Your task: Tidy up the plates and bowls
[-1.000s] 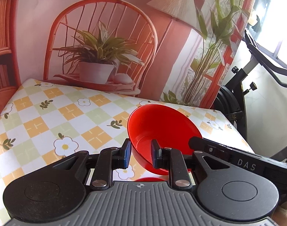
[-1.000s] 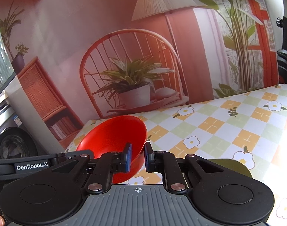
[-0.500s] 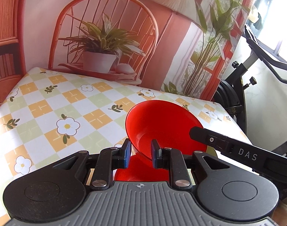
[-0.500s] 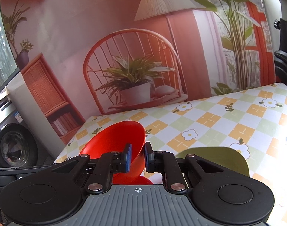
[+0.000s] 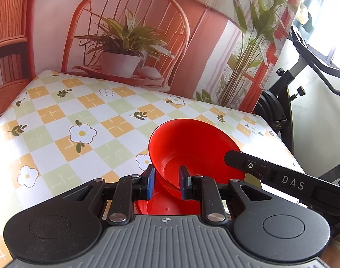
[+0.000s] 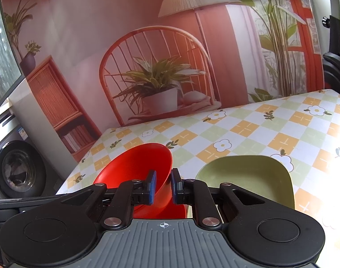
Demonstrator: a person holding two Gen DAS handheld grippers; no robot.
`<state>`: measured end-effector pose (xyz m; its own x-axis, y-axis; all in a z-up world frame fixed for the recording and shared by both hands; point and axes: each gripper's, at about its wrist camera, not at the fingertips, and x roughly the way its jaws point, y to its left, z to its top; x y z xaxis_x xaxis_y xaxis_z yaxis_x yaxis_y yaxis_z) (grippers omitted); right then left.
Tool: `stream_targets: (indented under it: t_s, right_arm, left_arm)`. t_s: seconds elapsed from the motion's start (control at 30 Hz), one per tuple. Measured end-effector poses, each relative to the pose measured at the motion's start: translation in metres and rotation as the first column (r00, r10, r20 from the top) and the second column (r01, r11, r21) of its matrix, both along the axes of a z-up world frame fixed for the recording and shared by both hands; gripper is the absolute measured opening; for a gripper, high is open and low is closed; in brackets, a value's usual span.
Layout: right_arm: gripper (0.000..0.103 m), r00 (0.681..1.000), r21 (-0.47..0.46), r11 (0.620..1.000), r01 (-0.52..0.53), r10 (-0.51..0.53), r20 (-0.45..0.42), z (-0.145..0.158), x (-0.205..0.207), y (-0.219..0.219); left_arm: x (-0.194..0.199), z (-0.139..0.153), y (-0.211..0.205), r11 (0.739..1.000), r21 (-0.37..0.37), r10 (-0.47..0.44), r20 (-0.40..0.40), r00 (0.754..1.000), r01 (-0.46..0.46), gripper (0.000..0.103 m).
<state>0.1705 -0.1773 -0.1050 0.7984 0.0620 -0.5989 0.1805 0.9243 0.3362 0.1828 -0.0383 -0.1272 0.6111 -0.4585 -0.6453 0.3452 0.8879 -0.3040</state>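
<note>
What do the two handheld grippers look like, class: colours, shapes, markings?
Both the left gripper and right gripper have black linkage arms with silver pivots, blue finger pads, two round black discs and a ribbed grey base bearing a crosshair mark.

A glossy red plastic bowl was tilted, its open mouth facing roughly eleven o'clock in the left wrist view, its rim clamped at six o'clock. Directly beneath it lay a second red plastic dish, only partly visible. In the right wrist view the red bowl leaned toward ten o'clock, and a matte olive-green rounded-square plate lay flat at its three o'clock, close beside.
</note>
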Motion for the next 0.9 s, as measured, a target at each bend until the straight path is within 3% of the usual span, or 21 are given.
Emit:
stream_targets:
  t_s: [0.9]
  right_arm:
    - [0.014, 0.993, 0.035, 0.999, -0.036, 0.039, -0.114, -0.034, 0.001, 0.001]
  left_arm:
    - [-0.002, -0.027, -0.003, 0.998, 0.068, 0.009, -0.06, 0.998, -0.005, 0.022]
